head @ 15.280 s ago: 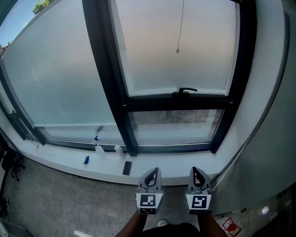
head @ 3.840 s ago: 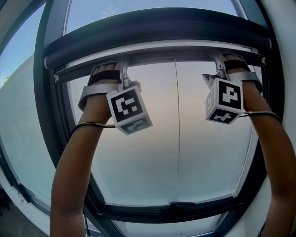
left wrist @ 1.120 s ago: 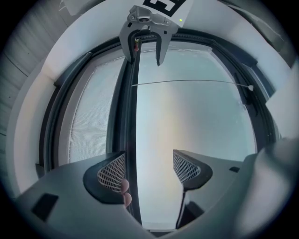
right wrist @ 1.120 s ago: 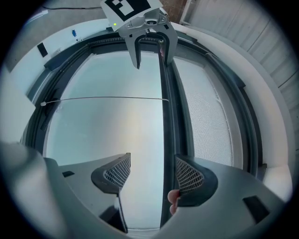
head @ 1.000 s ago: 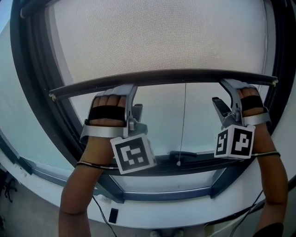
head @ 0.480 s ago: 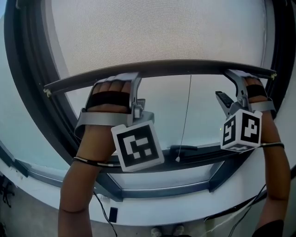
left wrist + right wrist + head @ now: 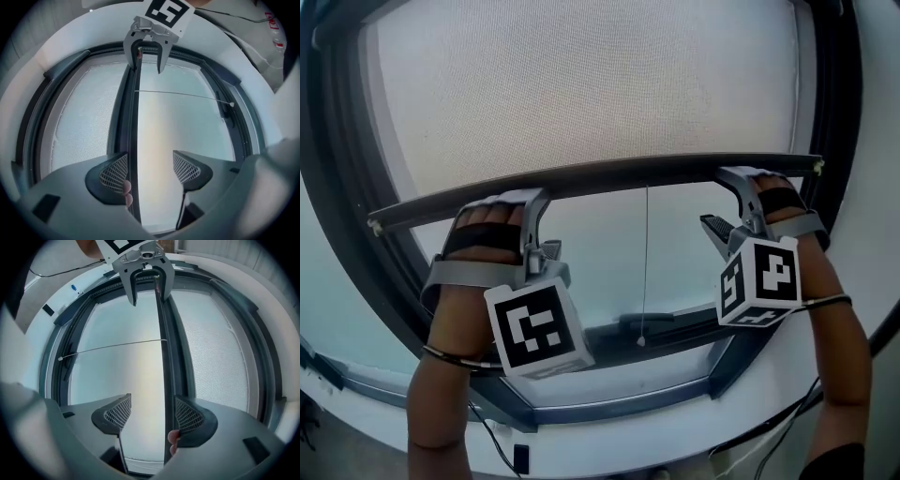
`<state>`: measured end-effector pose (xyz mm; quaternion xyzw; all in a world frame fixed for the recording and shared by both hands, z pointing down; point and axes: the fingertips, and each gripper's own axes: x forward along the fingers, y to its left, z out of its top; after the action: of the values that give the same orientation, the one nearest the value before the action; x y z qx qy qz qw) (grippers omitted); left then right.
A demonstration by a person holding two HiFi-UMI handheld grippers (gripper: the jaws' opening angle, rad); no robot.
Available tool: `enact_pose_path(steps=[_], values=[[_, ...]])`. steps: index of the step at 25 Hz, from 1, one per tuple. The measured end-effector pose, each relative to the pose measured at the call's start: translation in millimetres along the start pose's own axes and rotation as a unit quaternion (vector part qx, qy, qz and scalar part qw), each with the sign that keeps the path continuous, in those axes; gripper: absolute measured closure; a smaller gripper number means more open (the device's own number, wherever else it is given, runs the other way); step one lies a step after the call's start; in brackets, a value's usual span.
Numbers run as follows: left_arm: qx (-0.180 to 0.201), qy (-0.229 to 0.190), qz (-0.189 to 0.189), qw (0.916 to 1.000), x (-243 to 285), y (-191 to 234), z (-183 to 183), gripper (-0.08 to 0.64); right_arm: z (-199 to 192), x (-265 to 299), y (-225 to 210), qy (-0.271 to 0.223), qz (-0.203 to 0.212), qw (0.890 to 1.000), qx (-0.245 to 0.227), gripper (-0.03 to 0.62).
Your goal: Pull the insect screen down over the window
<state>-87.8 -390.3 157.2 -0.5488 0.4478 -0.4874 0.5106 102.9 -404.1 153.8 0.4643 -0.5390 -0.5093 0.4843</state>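
Observation:
The insect screen's pale mesh (image 7: pixel 581 84) covers the upper part of the window. Its dark bottom bar (image 7: pixel 609 175) runs slanted across the head view. My left gripper (image 7: pixel 541 225) is open and hooked over the bar's left part, and the bar (image 7: pixel 133 140) lies against one jaw pad (image 7: pixel 115 172). My right gripper (image 7: pixel 727 203) is open too, hooked over the bar's right end, with the bar (image 7: pixel 164 357) beside its pad (image 7: pixel 190 416). A person's fingertips touch the bar at both grippers. A thin pull cord (image 7: pixel 645 262) hangs from the bar's middle.
Below the bar is bare frosted glass down to the black window handle (image 7: pixel 652 322). Thick black frame posts (image 7: pixel 347 216) flank the screen. A white sill (image 7: pixel 609 450) carries a small dark object (image 7: pixel 518 457), and cables hang near the sill.
The bar has come down from the cassette at the window's top to about mid-window, both grippers with it, and mesh now fills the upper pane. In the last second it moved slightly.

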Motion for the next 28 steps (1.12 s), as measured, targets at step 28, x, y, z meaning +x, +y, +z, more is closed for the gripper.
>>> enact_pose_path(steps=[28], values=[[-0.011, 0.019, -0.064, 0.9977, 2.0, -121.3, 10.7, 0.255, -12.6, -3.7, 122.0, 0.009, 0.058, 0.998, 0.002, 0.316]])
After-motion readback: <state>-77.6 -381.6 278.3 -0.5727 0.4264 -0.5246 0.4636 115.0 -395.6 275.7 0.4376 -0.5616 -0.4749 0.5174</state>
